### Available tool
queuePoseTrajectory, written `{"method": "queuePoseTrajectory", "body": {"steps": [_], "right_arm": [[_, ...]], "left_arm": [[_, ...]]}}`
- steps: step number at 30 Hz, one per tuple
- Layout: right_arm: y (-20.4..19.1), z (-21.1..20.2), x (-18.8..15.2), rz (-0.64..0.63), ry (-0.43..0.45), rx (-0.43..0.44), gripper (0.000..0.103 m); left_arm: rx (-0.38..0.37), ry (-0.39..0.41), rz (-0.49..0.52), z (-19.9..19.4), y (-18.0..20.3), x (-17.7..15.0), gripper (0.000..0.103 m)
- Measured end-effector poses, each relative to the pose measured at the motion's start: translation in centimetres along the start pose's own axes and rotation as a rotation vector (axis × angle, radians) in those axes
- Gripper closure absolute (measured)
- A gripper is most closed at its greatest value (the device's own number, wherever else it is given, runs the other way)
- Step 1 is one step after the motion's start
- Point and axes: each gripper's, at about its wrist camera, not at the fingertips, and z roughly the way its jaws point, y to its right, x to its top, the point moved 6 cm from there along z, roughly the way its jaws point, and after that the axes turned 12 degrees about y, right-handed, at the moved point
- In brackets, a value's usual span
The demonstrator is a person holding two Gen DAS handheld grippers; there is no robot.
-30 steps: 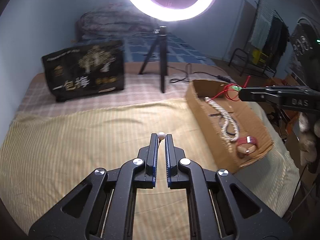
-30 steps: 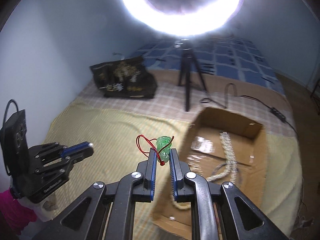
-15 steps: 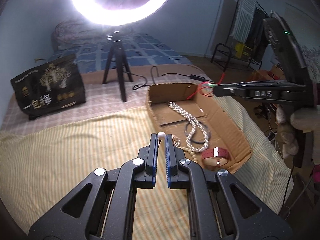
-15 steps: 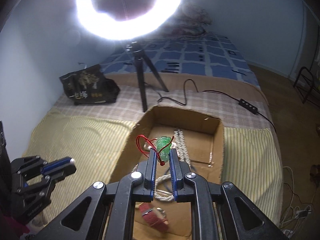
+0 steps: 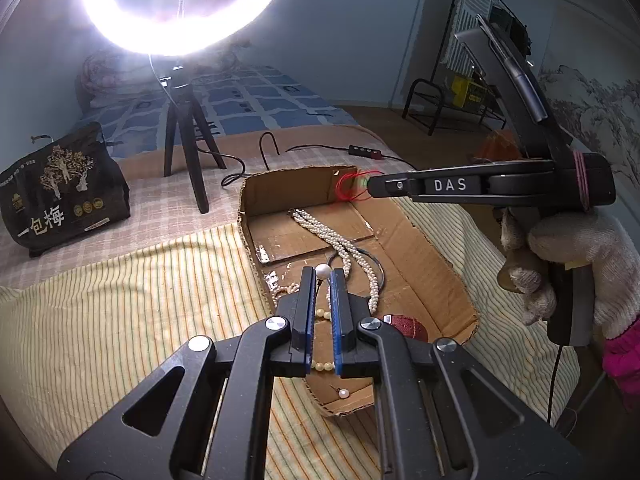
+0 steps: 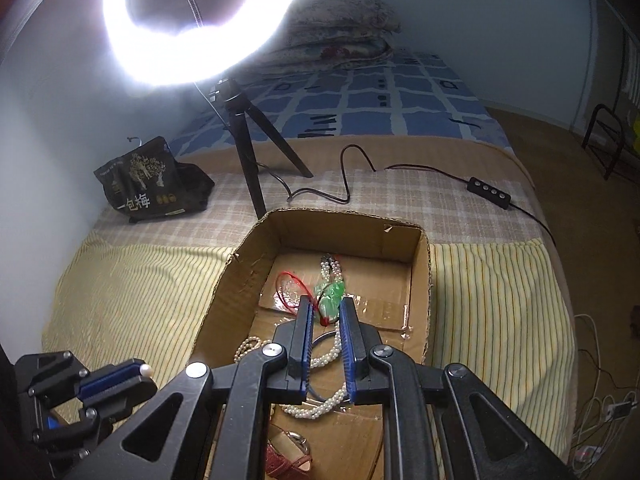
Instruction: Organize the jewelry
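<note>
Left wrist view: left gripper (image 5: 322, 276) nipped shut on a white pearl (image 5: 322, 270) at the very tips, poised above the near part of the cardboard box (image 5: 436, 276) on the bed (image 5: 120, 320). Inside the box, below and beyond the tips: pearl necklace (image 5: 340, 240), red strap (image 5: 406, 326), a loose pearl earring (image 5: 343, 393). Right gripper (image 5: 370, 189) reaching in from the right over the box's far end, clamped on a green charm (image 5: 362, 185) with red cord (image 5: 344, 188); gloved hand (image 5: 580, 264) on its handle.

Right wrist view: right gripper (image 6: 325, 300) closed on the green charm (image 6: 330, 298), red cord (image 6: 290, 290) looping left, above the box (image 6: 420, 264) floor. Necklace (image 6: 320, 404) under the fingers. Left gripper (image 6: 142, 372) low left, over the striped sheet just beside the box, pearl (image 6: 146, 369) at its tip.
</note>
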Motion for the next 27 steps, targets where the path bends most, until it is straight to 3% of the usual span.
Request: {"method": "queuePoseTrajectory", "body": {"steps": [7,8,9,11,12,15,27], "right_arm": [[-0.3,-0.1,-0.1,-0.01,0.011,0.004,0.074],[-0.4,-0.2,0.0,-0.012,0.013,0.002,0.068],[-0.5,-0.2,0.0,-0.016,0.014,-0.002,0.056],[-0.7,-0.5,0.1,-0.025,0.027,-0.016,0.036],[-0.8,-0.8,0.2,-0.03,0.038,-0.024,0.031],[-1.0,-1.3,0.5,-0.038,0.055,-0.037,0.021],[-2.2,-4.2,1.7,-0.032,0.117,-0.064,0.011]], "left_arm": [[-0.011,-0.01,0.012,0.4,0.7,-0.2,0.098],[-0.009,-0.015,0.011,0.4,0.7,-0.2,0.098],[-0.007,-0.018,0.011,0.3,0.7,-0.2,0.096],[-0.006,-0.017,0.008,0.2,0.6,-0.2,0.075],[-0.002,-0.01,0.007,0.0,0.6,-0.2,0.059],[0.004,0.004,0.009,-0.5,0.6,0.0,0.055],[0.012,0.043,0.032,-3.6,1.2,1.1,0.055]]}}
